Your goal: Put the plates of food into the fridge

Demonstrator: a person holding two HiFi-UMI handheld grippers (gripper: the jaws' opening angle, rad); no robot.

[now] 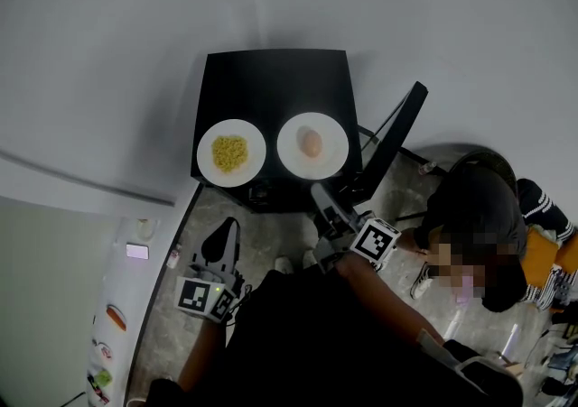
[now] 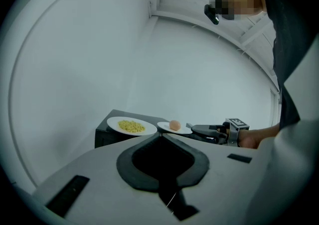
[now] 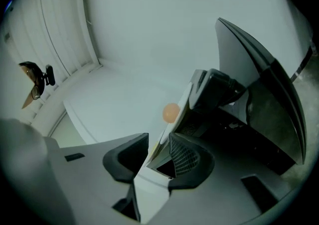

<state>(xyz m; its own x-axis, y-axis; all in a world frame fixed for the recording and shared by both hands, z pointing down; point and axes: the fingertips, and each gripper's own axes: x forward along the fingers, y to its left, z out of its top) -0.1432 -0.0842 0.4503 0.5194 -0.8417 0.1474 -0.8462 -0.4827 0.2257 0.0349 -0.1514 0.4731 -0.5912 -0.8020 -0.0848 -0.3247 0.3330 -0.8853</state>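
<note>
Two white plates sit at the near edge of a black table point(image 1: 271, 80). The left plate point(image 1: 206, 166) holds yellow food point(image 1: 230, 152); the right plate point(image 1: 332, 160) carries a peach-coloured egg-like piece point(image 1: 310, 142). My right gripper point(image 1: 320, 190) reaches the right plate's near rim. In the right gripper view its jaws stand open point(image 3: 158, 143) with the plate's rim point(image 3: 160, 146) between them, and a gap shows on the left side. My left gripper point(image 1: 226, 234) hangs back over the floor, shut and empty point(image 2: 162, 137). From there both plates point(image 2: 113, 121) point(image 2: 164, 127) lie ahead.
A white fridge door shelf point(image 1: 113, 315) with several items shows at the lower left. A person point(image 1: 479, 216) sits on the floor to the right. A black panel point(image 1: 397, 139) leans against the table's right side. Plain white walls rise behind the table.
</note>
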